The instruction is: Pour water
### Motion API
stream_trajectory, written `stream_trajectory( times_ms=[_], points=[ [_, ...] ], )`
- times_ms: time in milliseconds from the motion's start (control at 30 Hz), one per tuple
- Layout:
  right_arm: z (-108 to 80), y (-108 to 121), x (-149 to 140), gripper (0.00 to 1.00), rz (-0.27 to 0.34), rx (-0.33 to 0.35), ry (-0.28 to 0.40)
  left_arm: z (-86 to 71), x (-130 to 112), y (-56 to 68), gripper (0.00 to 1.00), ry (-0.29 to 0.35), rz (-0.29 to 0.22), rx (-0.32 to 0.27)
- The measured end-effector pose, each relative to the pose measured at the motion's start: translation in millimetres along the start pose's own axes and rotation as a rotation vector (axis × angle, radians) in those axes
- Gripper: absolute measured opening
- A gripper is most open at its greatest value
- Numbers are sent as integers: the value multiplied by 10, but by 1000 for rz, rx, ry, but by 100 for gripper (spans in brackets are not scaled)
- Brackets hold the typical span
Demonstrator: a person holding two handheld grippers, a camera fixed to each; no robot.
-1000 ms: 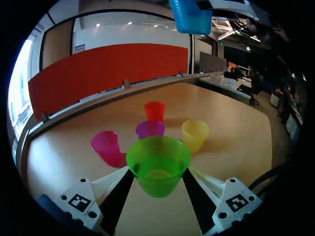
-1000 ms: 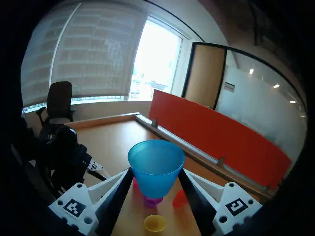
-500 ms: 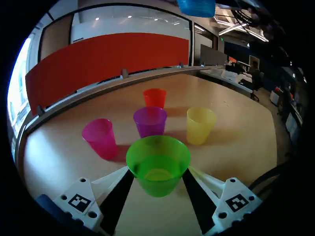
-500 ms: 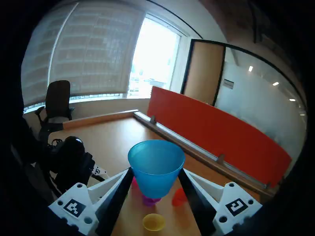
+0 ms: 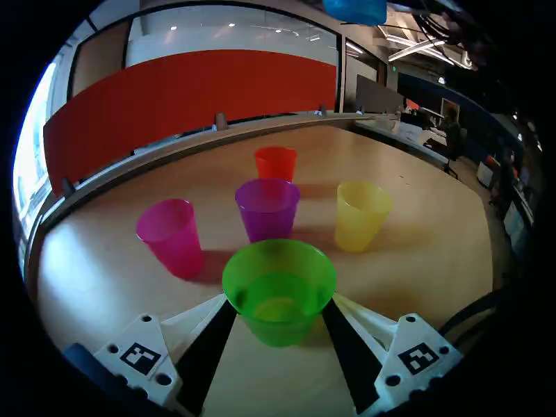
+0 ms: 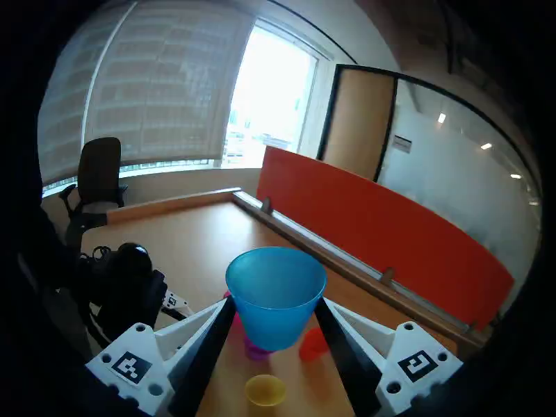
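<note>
Apparently readying a pour, the left gripper (image 5: 279,309) clamps a green cup (image 5: 279,288), seemingly holding water, upright near the table (image 5: 431,229), while the right gripper (image 6: 276,309) clasps a blue cup (image 6: 276,295) high above.

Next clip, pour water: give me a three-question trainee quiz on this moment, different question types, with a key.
1. True or false: the left gripper is shut on the green cup.
2. Which colour of cup sits between the fingers of the right gripper? A yellow, B blue, C pink.
3. Fill in: in the left gripper view, ____ cups stand on the table beyond the held cup.

Key
1. True: both fingers press on its sides.
2. B, the blue cup.
3. Four: the pink cup, the purple cup, the orange cup and the yellow cup.
</note>
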State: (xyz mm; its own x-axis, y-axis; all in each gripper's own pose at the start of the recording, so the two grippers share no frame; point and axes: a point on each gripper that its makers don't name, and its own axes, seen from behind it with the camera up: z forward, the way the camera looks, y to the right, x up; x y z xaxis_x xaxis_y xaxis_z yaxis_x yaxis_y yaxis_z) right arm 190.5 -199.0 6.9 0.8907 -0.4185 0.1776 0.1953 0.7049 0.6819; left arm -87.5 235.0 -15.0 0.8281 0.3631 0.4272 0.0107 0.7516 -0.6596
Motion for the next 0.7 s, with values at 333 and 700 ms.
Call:
stream_trajectory(
  times_ms=[333, 700],
  points=[
    [36, 39, -6, 86, -1, 3, -7, 43, -75, 28, 81, -19, 10, -8],
    [119, 66, -25, 86, -9, 13, -8, 63, -104, 7, 82, -59, 2, 5]
  ],
)
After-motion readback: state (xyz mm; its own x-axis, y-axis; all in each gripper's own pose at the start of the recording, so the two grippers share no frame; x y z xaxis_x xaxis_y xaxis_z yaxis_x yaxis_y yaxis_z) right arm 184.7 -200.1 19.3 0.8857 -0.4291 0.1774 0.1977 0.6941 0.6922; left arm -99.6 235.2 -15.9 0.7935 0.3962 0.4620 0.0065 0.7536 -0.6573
